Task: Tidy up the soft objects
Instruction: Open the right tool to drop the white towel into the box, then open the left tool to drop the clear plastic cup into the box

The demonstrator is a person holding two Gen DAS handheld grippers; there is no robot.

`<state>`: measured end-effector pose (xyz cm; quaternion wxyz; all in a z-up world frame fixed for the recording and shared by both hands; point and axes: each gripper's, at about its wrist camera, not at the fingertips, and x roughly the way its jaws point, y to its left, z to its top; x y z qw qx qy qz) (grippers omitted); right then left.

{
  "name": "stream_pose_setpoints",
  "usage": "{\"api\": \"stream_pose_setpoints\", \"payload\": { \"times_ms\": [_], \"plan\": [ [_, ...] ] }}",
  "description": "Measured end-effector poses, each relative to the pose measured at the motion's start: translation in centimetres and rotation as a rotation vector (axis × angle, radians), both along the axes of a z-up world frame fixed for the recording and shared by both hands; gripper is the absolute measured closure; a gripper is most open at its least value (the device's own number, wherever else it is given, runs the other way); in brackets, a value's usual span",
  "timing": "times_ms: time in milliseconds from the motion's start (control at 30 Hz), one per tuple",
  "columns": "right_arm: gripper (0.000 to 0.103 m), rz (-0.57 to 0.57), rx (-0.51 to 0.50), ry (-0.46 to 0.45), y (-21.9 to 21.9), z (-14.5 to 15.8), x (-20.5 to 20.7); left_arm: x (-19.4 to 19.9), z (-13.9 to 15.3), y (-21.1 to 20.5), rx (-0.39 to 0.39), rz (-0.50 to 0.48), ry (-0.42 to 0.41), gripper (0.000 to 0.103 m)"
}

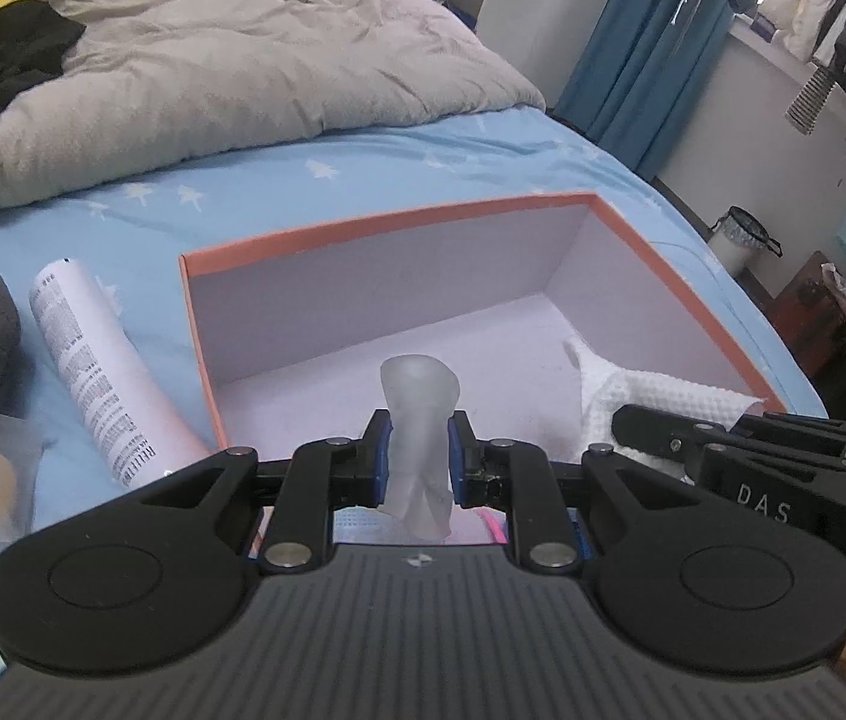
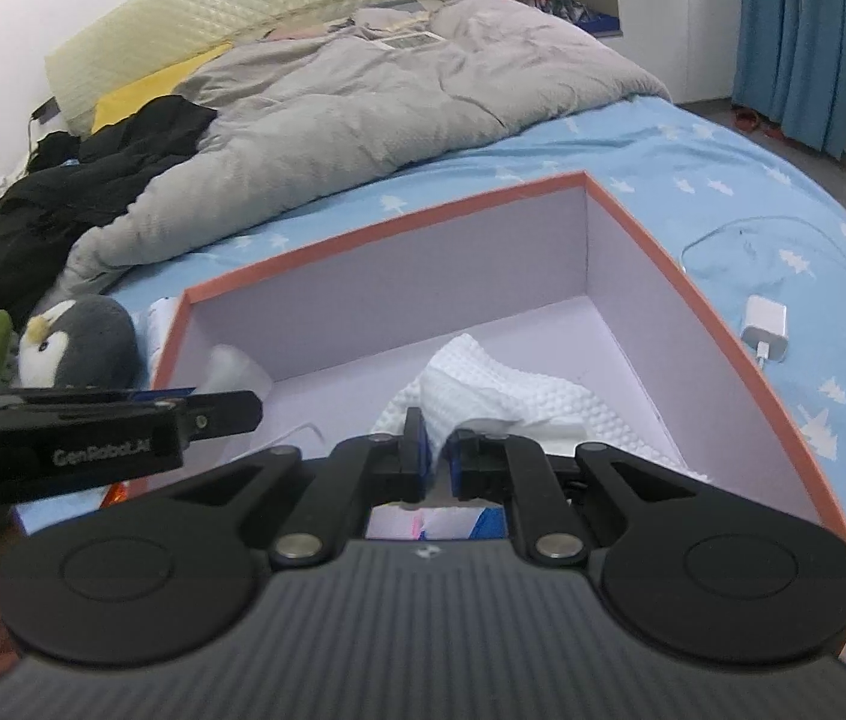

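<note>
You have the box (image 2: 633, 252) on the bed (image 2: 723, 180), the cloth (image 2: 519, 396) inside it at its near right. Left of the box lies the tube (image 1: 93, 372), the penguin (image 2: 81, 342) beyond that; right of it sits the charger (image 2: 768, 336). Behind the box the duvet (image 2: 363, 102) is heaped, clothes (image 2: 93, 174) to its left.

Both grippers, left gripper (image 1: 418, 463) and right gripper (image 2: 438, 461), are showing black linkages, silver rivets, blue pads, ribbed grey housings, 2 round bosses.
</note>
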<state>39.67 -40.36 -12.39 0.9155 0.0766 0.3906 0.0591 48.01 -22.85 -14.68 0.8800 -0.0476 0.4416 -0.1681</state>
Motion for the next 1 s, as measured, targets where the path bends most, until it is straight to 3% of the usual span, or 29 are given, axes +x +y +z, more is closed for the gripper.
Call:
{"api": "stream_pose_setpoints", "payload": {
  "times_ms": [67,133,200,267,567,1000],
  "plan": [
    [0.087,-0.008,-0.001,0.007,-0.2,-0.4,0.2,0.1,-0.2,0.0,0.013,0.002,0.004,0.071],
    [0.078,-0.017,-0.01,0.021,-0.2,-0.5,0.3,0.0,-0.3,0.0,0.021,-0.002,0.012,0.07],
    [0.058,-0.014,-0.009,0.027,-0.1,-0.5,0.4,-0.3,0.0,0.2,0.011,0.0,0.01,0.068],
    [0.047,-0.016,-0.016,0.019,-0.1,-0.1,0.0,-0.8,0.6,0.4,0.009,0.005,-0.006,0.067],
    [0.046,-0.026,-0.005,-0.029,0.1,2.6,-3.7,-5.3,4.9,2.0,-0.001,0.024,-0.085,0.067],
    [0.046,-0.005,0.021,-0.091,2.2,5.9,-12.5,-15.4,9.6,4.3,-0.015,0.04,-0.17,0.067]
  ]
}}
